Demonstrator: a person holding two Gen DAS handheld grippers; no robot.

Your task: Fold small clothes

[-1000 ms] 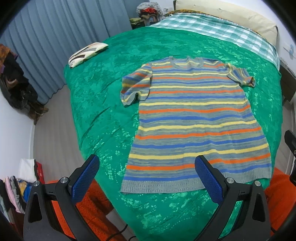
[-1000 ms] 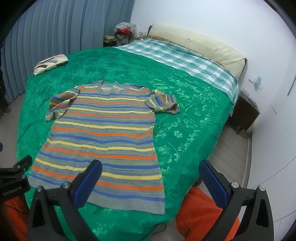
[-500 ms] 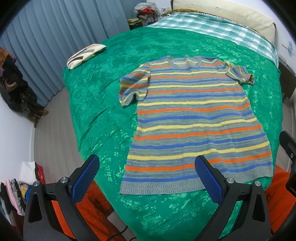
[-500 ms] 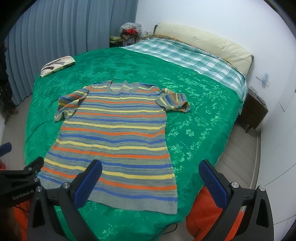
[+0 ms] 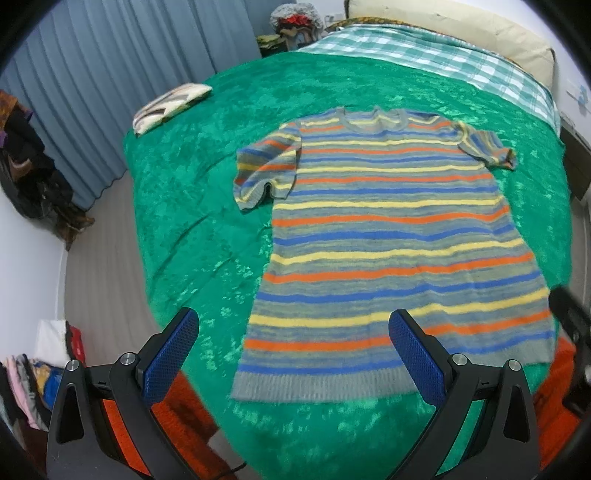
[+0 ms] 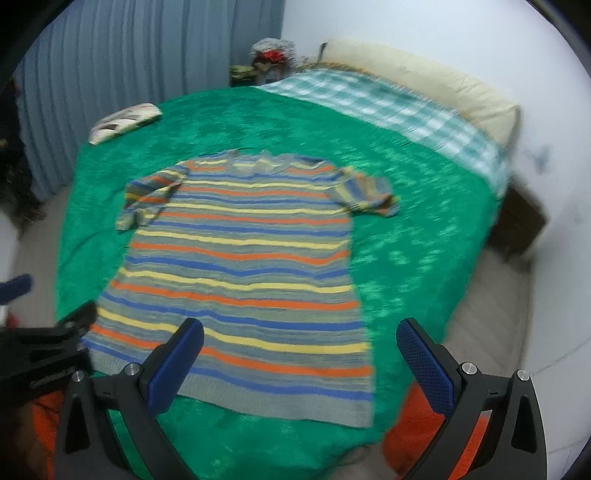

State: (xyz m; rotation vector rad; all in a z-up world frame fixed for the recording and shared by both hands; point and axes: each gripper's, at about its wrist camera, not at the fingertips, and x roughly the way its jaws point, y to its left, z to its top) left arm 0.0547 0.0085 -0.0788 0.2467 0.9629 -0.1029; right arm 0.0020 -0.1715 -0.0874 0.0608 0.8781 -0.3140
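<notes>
One bed fills both views, draped in a shiny green bedspread, with a green-and-white checked blanket and a cream pillow along the upper right of the frame. Blue-grey curtains hang across the upper left, a small patterned cushion sits near the bed's left edge, and dark clothes pile up at the far left.

Centre frame, the striped knit sweater lies flat and face up on the bedspread: grey with orange, yellow and blue bands, short sleeves spread out, neckline towards the checked blanket, ribbed hem nearest the cameras.

Left gripper hangs above the hem, blue pads spread wide, nothing between them. Right gripper is just as wide apart and empty over the hem's right corner.

The right wrist view is smeared with motion blur, so the bedside clutter by the pillow is hard to make out. Orange fabric at the bottom is cut off.
</notes>
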